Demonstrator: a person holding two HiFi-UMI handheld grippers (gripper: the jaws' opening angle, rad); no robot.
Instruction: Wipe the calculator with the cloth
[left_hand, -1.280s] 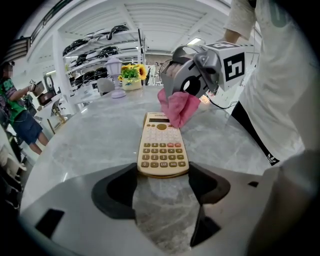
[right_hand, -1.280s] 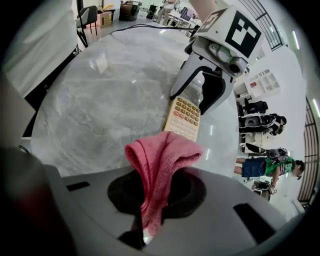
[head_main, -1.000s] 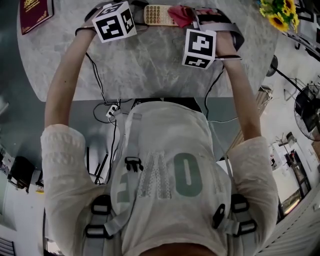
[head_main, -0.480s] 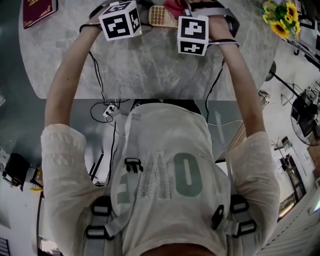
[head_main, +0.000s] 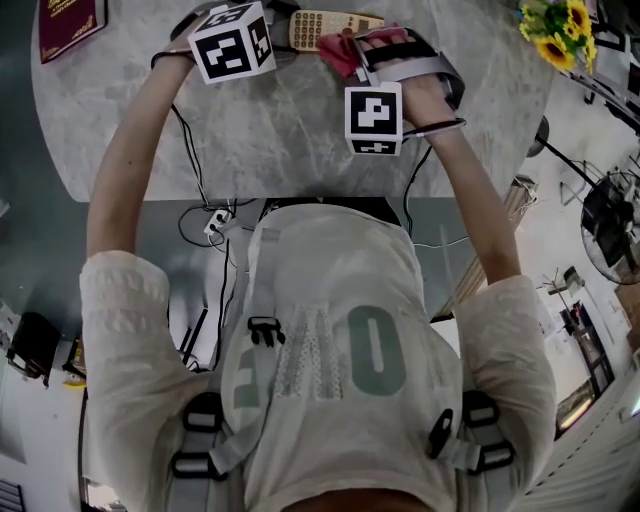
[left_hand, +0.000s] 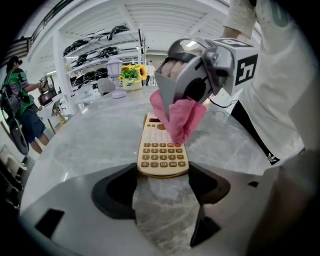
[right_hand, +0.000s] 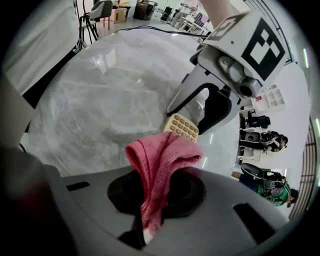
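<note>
- Left gripper (left_hand: 162, 187), in its own view, grasps the calculator (left_hand: 162, 147) by its near end; its long axis runs straight away from the jaws, display far.
- Right gripper (right_hand: 152, 200), in its view, is clenched on the pink cloth (right_hand: 160, 155), over the keys.
- Head view: the calculator lies on the grey table (head_main: 300, 130), far side, lengthwise between both grippers. Best wiped along its length, lightly, left grasp firm.

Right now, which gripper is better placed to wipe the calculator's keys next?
Right. The right gripper is shut on the pink cloth, which hangs over the calculator. The left gripper is busy: its jaws brace the calculator's near end, and it has no cloth.
</note>
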